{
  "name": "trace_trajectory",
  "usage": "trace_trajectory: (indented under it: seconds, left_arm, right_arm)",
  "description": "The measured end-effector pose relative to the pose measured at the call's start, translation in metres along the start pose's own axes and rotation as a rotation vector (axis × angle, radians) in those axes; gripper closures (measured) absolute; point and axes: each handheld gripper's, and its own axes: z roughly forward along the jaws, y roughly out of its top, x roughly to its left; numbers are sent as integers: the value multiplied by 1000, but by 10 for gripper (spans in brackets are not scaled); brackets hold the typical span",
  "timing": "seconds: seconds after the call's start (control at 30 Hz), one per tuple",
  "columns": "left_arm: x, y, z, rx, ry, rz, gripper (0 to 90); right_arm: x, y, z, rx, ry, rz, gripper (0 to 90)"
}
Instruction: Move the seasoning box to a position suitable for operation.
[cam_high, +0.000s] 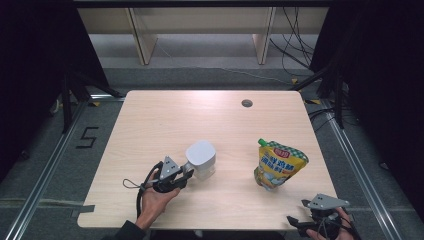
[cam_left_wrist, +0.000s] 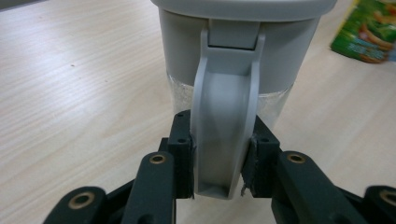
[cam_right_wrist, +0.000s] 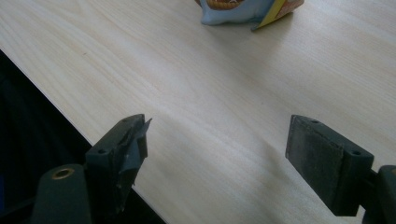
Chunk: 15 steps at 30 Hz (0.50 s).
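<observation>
Left gripper (cam_left_wrist: 219, 163): its two black jaws are clamped on the grey handle (cam_left_wrist: 225, 135) of the lidded jug (cam_high: 201, 159), one pad pressed against each side of the handle's lower end. In the left gripper view the handle rises from between the pads to a hinge block under the grey lid (cam_left_wrist: 243, 8); below the grey upper band the jug's body is clear. In the high view this gripper (cam_high: 186, 174) sits just beside the jug on its near-left side, carried by the person's left hand (cam_high: 156, 199), with a cable looping off behind it.

Jug: stands upright on the wooden table (cam_high: 165, 120), lid on, to the left of the yellow stand-up pouch (cam_high: 276, 164) and well apart from it. Whether its base rests fully on the table cannot be told.

Pouch: upright, green cap at its top corner, printed front facing the person. It stands nearer the table's right edge than the jug does.

Right gripper (cam_right_wrist: 217, 149): jaws wide apart, nothing between them but bare tabletop. In the high view it (cam_high: 300, 220) is at the table's near edge, in front of and to the right of the pouch, not touching it. The right gripper view shows the pouch's base (cam_right_wrist: 243, 11) ahead of the jaws, well apart from them.

A round grommet hole (cam_high: 246, 103) lies in the tabletop beyond the pouch.
</observation>
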Motion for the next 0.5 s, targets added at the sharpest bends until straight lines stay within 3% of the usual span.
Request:
trace_trajectory:
  seconds: [0.07,0.17,0.23,0.3,0.37,0.5]
  left_arm:
    - [-5,-3,-5,2,-29,-2,682]
    - [-6,-5,-11,7,-59,39,682]
    - [-9,-8,-15,9,-85,23,682]
    - [-9,-9,-18,7,-120,53,682]
    - [-12,-10,-19,6,-134,39,682]
    - [-17,-11,-22,12,-149,60,683]
  right_arm:
    - [2,0,0,5,5,25,217]
    - [2,0,0,7,6,19,217]
    - [1,0,0,8,5,2,217]
    - [1,0,0,7,5,2,217]
    - [0,0,1,8,4,2,218]
    - [1,0,1,7,4,1,218]
